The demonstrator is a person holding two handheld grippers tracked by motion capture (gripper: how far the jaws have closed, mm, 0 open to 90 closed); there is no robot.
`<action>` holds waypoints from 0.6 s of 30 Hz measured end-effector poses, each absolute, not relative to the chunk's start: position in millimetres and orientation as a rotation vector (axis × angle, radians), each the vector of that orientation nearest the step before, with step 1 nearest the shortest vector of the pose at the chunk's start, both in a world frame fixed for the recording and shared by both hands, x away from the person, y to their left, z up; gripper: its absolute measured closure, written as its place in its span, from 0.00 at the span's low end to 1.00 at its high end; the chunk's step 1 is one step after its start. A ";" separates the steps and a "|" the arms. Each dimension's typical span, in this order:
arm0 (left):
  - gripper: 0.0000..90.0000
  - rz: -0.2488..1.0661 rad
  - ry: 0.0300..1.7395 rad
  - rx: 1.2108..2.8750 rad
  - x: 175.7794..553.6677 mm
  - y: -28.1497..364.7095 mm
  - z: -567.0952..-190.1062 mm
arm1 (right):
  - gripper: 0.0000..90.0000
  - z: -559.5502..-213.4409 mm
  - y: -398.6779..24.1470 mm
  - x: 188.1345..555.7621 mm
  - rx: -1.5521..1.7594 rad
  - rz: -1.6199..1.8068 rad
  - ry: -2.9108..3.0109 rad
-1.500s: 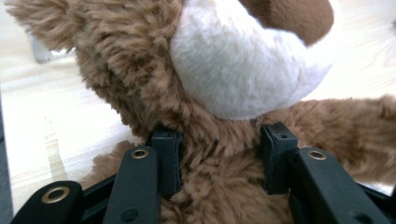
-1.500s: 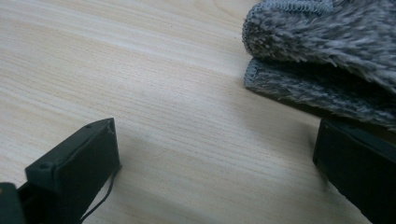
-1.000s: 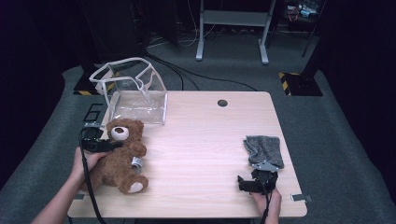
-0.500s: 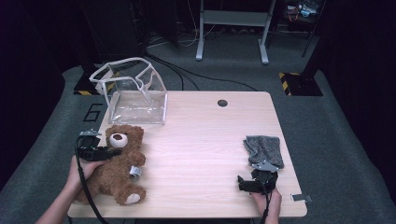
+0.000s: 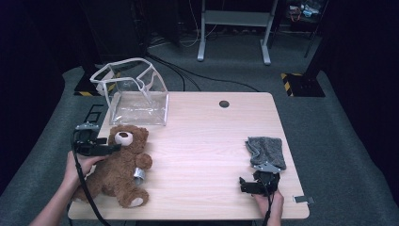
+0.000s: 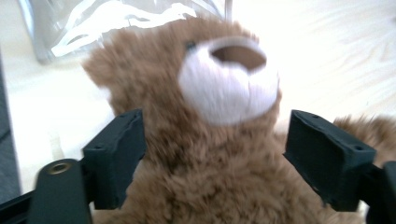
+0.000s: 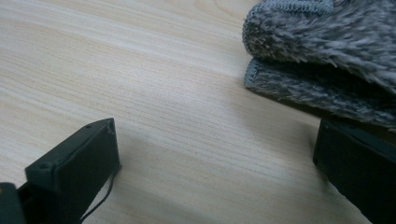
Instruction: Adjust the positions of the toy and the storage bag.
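— What did you have around you?
— A pale wooden table (image 5: 202,141) stood on grey carpet (image 5: 339,141); a grey metal stand (image 5: 234,28) and cables lay beyond, in the dark.

Right gripper (image 7: 217,168) low over counter (image 7: 154,93), jaws apart.
Nothing between jaws, bare wood there; folded grey towel (image 7: 322,51) lies just past right-hand jaw, upper right.

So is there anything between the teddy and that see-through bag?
Nothing visible. The teddy bear lies on the table just in front of the clear bag, with bare wood between them. The left tool has just been opening, its jaws wide on either side of the bear's neck. The grey cloth lies far to the right.
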State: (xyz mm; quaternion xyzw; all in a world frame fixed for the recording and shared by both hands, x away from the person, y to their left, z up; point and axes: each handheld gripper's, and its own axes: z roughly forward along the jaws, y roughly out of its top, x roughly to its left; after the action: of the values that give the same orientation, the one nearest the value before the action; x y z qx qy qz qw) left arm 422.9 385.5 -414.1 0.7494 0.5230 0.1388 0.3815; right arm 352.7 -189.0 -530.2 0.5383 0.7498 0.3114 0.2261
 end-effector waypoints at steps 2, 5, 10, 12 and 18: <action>0.18 0.365 1.324 1.926 426.3 381.8 -405.9 | 0.00 -530.2 -189.1 352.9 1.483 0.860 2.068; 0.16 0.400 1.314 1.925 434.6 375.4 -397.6 | 0.00 -530.3 -189.1 352.9 1.482 0.860 2.069; 0.13 0.441 1.292 1.932 452.1 368.2 -386.7 | 0.00 -530.2 -189.2 353.2 1.483 0.860 2.071; 0.11 0.426 1.310 1.920 461.3 363.8 -384.1 | 0.00 -530.2 -189.3 353.3 1.483 0.861 2.073; 0.09 0.483 1.292 1.936 481.0 354.5 -371.6 | 0.00 -530.2 -188.8 352.4 1.485 0.859 2.066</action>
State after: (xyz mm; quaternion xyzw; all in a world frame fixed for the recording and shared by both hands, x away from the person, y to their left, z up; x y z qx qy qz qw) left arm 481.0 354.5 -371.6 0.7556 0.5045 0.1886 0.3730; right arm 352.4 -188.8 -530.2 0.5386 0.7495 0.3117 0.2260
